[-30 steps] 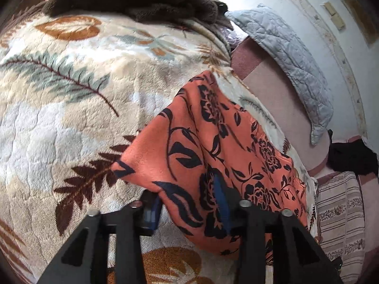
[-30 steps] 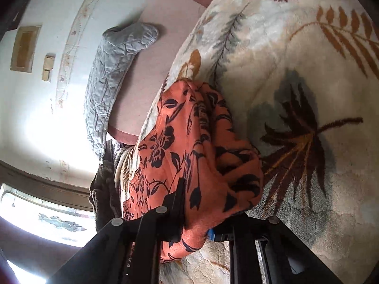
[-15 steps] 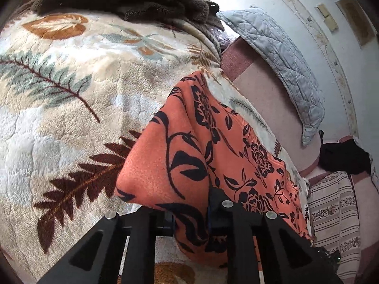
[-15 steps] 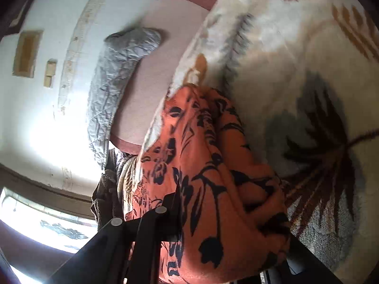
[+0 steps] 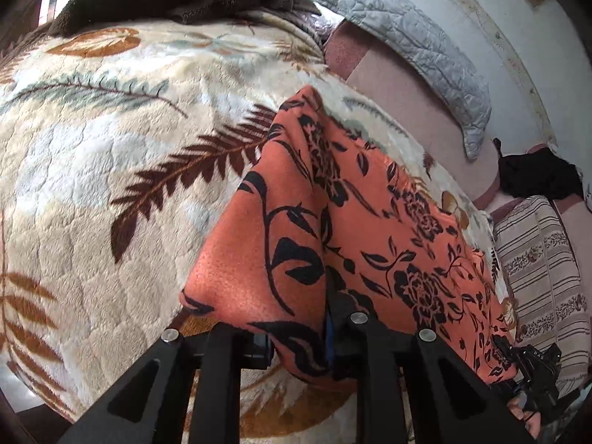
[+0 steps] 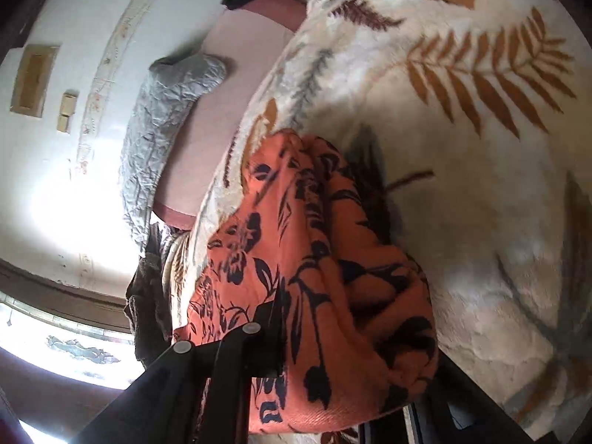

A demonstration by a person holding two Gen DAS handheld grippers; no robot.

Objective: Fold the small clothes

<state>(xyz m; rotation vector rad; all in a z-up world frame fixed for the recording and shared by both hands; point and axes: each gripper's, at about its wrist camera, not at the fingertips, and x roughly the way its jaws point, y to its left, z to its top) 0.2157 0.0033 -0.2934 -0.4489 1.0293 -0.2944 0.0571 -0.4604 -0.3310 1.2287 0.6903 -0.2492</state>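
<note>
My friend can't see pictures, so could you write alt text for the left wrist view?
The left gripper pinches an edge of an orange cloth with black flowers, lying on a leaf-patterned blanket. A grey pillow rests against the wall behind.

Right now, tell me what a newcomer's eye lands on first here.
The orange cloth with black flowers stands out, lying across a cream leaf-patterned blanket and pinched near its edge in the left hand-held gripper. The right hand-held gripper has the same cloth bunched up. A grey quilted pillow leans against the wall behind.

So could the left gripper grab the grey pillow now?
Probably not: the left gripper is shut on the orange cloth, and the grey pillow lies beyond the blanket's edge.
</note>
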